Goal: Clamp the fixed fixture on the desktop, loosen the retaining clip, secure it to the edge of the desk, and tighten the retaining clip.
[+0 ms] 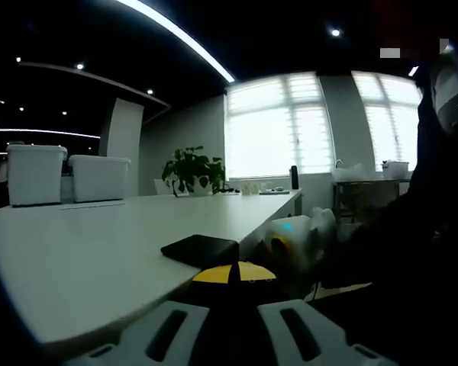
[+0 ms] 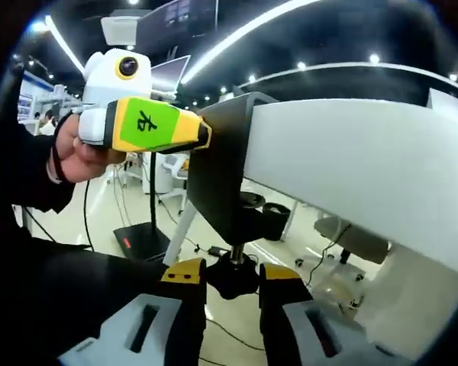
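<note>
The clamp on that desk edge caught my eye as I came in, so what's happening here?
A person is fitting a black clamp fixture onto the white desk edge. The left hand-held gripper steadies the fixture from the side, while the right hand-held gripper closes on the knob underneath.

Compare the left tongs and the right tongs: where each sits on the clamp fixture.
The left tongs bite the top plate of the fixture, above the desk. The right tongs sit below the desk edge, around the fixture's knob. The left tongs look pinched nearly together, while the right tongs stand apart with the knob between them. Both have yellow tips and grip the same black fixture.
</note>
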{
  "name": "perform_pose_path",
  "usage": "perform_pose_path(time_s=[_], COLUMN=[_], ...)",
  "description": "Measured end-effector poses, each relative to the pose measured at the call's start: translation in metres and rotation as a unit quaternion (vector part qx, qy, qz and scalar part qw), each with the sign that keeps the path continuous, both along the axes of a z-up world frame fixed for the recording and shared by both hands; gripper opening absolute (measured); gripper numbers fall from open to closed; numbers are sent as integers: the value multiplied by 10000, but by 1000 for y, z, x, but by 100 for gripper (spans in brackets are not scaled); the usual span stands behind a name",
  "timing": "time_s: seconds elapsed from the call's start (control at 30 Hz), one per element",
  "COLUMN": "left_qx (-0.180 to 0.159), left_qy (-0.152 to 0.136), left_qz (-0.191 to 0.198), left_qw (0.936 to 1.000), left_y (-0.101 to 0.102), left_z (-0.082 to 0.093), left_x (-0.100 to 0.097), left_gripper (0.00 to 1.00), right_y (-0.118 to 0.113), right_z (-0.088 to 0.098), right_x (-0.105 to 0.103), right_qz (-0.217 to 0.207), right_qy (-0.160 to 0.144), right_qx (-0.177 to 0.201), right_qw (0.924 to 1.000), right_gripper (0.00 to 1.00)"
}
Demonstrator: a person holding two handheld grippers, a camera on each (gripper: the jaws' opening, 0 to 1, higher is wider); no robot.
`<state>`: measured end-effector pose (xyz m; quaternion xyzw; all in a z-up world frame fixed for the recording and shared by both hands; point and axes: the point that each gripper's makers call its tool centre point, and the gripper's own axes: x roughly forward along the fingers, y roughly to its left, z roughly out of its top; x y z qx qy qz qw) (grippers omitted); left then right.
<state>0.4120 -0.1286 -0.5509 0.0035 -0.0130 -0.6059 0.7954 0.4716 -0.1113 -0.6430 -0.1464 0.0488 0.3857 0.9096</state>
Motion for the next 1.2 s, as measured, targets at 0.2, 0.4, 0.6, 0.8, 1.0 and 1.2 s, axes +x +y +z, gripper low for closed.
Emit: perform_pose_path(time_s=[0.2, 0.4, 0.6, 0.8, 1.0, 1.2], left_qx=[5, -11, -51, -44, -49, -112], left_qy=[24, 22, 27, 15, 14, 42], left_qz=[27, 30, 44, 59, 78, 73], left_qw=[10000, 10000, 10000, 10000, 10000, 9999], left_y=[0, 0, 2, 2, 2, 2], left_z=[0, 0, -1, -1, 0, 0], left_x=[0, 0, 1, 1, 1, 0], left_gripper=[2, 2, 2, 2, 2, 2], right_y=[-1, -20, -26, -28, -18, -13], right_z=[-1, 2, -5, -6, -2, -2], right_x=[-5, -3, -4, 3, 1, 2], right_qz=[36, -1312, -2444, -3193, -3201, -2816], right_qy=[-72, -9, 289, 269, 114, 244], right_qx=[-25, 506, 1193, 1311, 979, 959], right_qw=[10000, 9901, 9619, 9382, 9423, 9544], right_gripper=[25, 33, 50, 34, 23, 22])
